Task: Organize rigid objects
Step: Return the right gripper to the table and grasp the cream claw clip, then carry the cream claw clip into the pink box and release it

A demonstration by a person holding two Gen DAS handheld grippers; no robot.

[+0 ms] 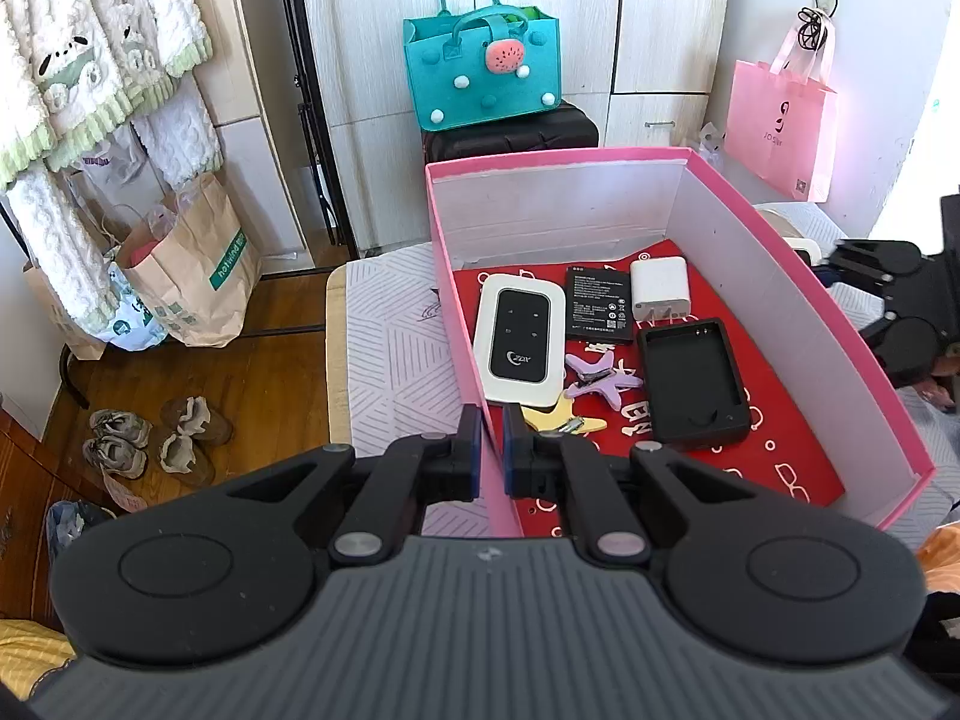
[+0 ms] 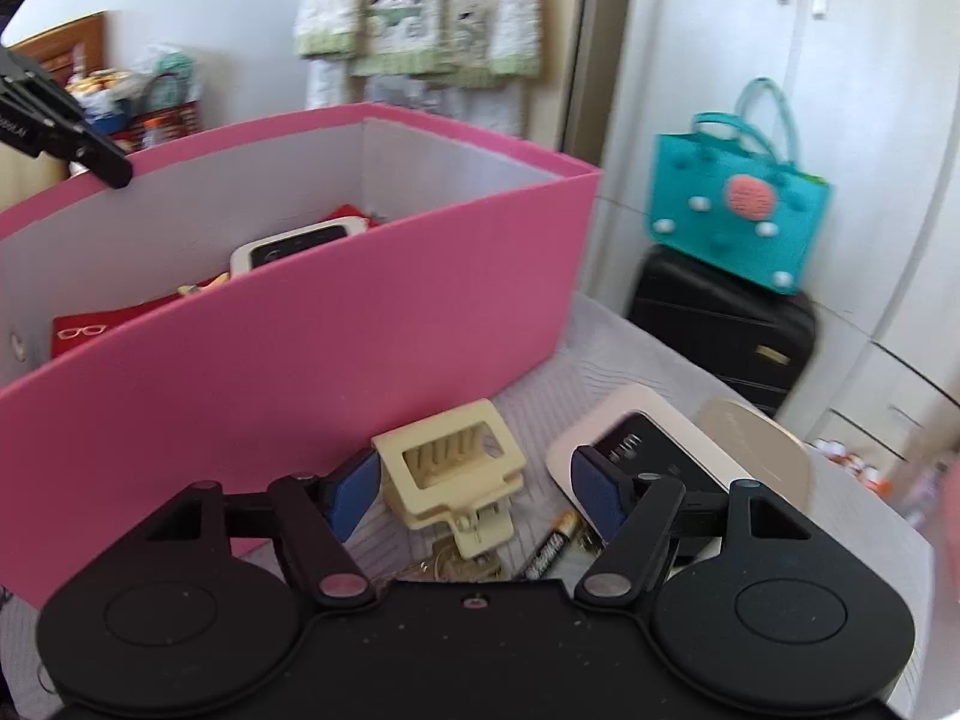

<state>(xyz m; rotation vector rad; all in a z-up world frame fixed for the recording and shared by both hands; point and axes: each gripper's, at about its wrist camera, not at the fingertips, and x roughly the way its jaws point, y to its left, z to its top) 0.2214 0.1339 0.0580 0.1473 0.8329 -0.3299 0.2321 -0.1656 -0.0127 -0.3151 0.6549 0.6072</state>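
From the left wrist camera, the left gripper (image 1: 492, 450) has its jaws pressed together on the near wall of the tall pink cardboard box (image 1: 798, 294), pinching the thin edge to steady it. Inside, on a red printed liner, lie a white pocket router with a black oval face (image 1: 521, 343) at about 11 o'clock from the fingertips, a flat black battery (image 1: 598, 304) and a white cube charger (image 1: 659, 295) near 12 to 1 o'clock, a black battery cradle (image 1: 696, 384) at 2 o'clock, and a lilac starfish hair clip (image 1: 597, 373) between them. The wall is thin card, so any tug here could crease it or slide the whole box across the patterned cloth.

From the right wrist camera, the right gripper (image 2: 474, 495) stands with jaws wide apart and nothing between the pads, outside the box. A cream plastic claw hair clip (image 2: 450, 468) sits straight ahead at 12 o'clock, close to the pink wall. A second white router with a dark face (image 2: 648, 450) lies at 2 o'clock, and an AA battery (image 2: 549, 552) rests low at 1 o'clock beside some gold keys. This view is blurred. The likeliest slips: closing on the clip's hollow frame off-centre so it twists out, nudging it against the box wall, or rolling the battery off the cloth.
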